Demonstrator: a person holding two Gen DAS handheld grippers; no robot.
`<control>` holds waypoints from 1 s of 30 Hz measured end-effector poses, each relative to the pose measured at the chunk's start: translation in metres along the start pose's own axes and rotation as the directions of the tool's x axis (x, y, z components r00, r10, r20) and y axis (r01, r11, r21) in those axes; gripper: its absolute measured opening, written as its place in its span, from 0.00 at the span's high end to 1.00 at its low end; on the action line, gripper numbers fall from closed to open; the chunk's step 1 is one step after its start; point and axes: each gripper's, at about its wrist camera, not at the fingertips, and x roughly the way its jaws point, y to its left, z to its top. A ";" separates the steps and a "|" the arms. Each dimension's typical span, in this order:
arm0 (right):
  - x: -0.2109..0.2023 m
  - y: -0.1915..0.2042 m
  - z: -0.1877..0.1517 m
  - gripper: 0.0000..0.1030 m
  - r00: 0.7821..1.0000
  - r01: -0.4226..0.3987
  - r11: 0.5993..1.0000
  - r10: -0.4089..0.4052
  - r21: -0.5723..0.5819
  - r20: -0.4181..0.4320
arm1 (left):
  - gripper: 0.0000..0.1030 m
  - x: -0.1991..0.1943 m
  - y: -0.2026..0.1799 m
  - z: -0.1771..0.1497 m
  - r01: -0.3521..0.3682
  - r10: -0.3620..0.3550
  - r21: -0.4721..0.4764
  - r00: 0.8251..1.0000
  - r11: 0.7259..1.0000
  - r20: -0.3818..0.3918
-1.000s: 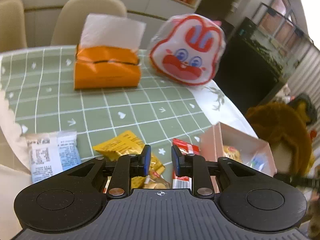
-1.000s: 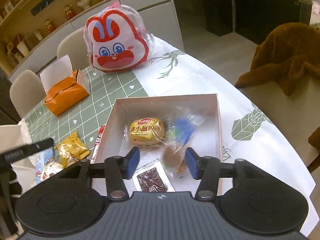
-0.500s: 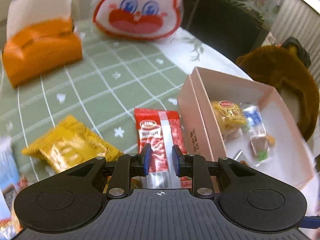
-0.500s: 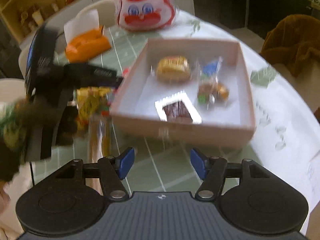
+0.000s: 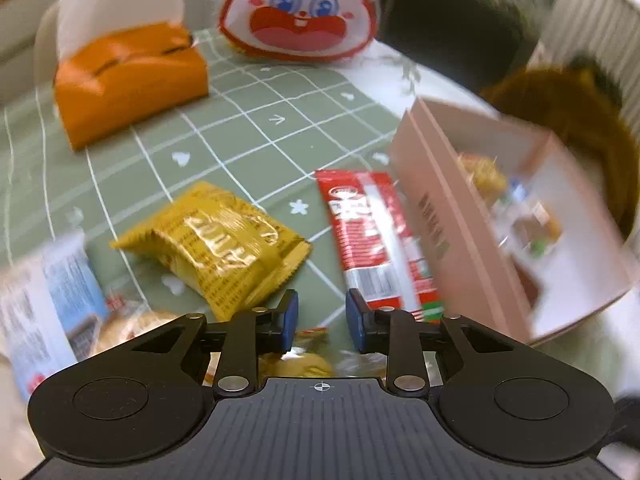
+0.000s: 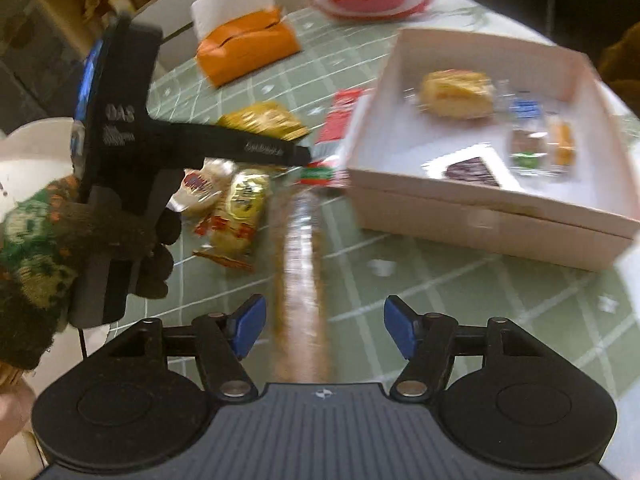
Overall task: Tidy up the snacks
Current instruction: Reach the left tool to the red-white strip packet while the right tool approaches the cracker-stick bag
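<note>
Both grippers are empty: our left gripper (image 5: 322, 322), jaws opening, hovers over the loose snacks, and our right gripper (image 6: 324, 332), parted wide, straddles a long brown clear-wrapped stick (image 6: 300, 280) without pressing it. Four or so snacks lie in the pale pink cardboard box (image 6: 480, 216). Outside wait the crinkled yellow foil packet (image 5: 224, 240), red sachet (image 5: 372, 236) and others. We judge roughly half remains. No writing is legible.
</note>
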 end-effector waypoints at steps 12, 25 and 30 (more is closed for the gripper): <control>-0.031 -0.026 -0.042 0.68 0.988 0.150 0.989 -0.150 0.004 0.027 | 0.72 0.025 -0.054 0.013 0.013 -0.020 0.193 0.999 0.981 0.034; -0.042 -0.048 -0.061 0.54 0.982 0.182 0.980 -0.186 0.081 0.038 | 0.72 0.027 -0.054 0.011 -0.064 0.055 0.181 0.997 0.981 0.057; -0.034 -0.040 -0.061 0.54 0.986 0.162 0.984 -0.164 0.068 0.029 | 0.76 0.014 -0.039 -0.002 0.003 -0.011 0.147 0.999 0.989 0.052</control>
